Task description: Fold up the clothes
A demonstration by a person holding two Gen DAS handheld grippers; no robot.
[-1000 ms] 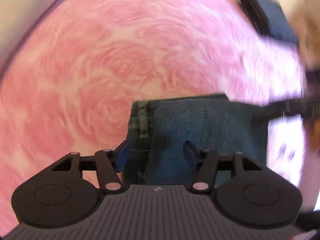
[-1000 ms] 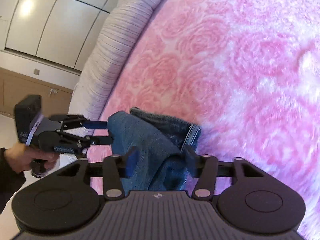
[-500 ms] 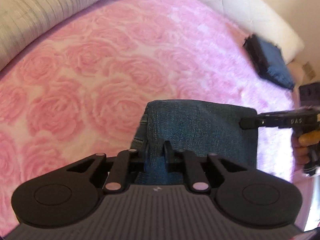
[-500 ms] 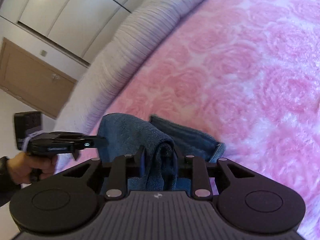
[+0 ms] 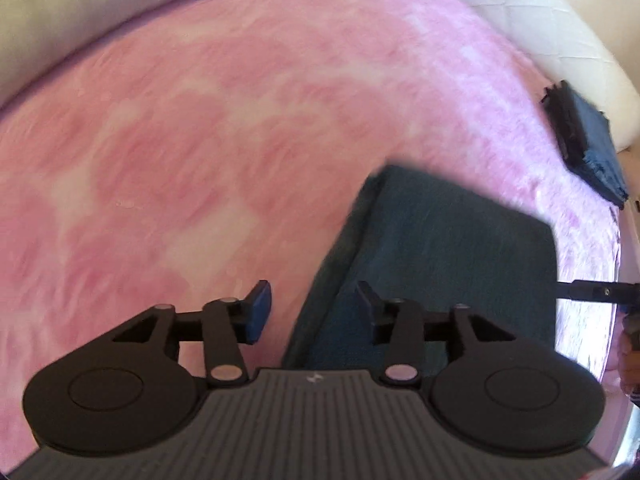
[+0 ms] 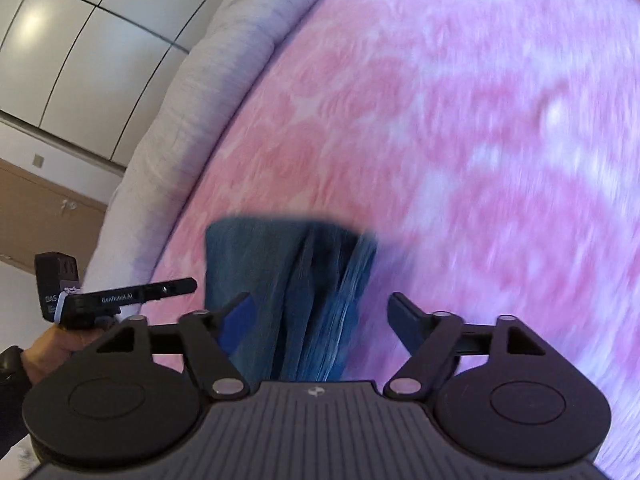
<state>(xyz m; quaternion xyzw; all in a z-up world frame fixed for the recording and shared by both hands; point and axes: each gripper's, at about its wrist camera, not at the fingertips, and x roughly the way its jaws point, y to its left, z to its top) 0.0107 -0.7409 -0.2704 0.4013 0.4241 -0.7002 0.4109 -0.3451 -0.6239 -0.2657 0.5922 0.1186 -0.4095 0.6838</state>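
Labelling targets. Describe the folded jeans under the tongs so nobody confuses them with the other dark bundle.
On the pink rose-patterned blanket, the jeans lie folded directly ahead of the left tongs. The other dark blue bundle sits far off at the blanket's edge by the white pillow.

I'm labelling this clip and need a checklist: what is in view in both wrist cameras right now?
Folded jeans: one, blue denim, on the blanket, between both grippers.
Folded clothes stack: one, dark blue, far edge of the blanket.
Blanket: one, pink rose pattern, covering the bed.
Duvet: one, pale grey, along the blanket's edge.
Wardrobe doors: white, background.
Left gripper: black, jaws just opened, off the jeans.
Right gripper: black, jaws just opened wide.
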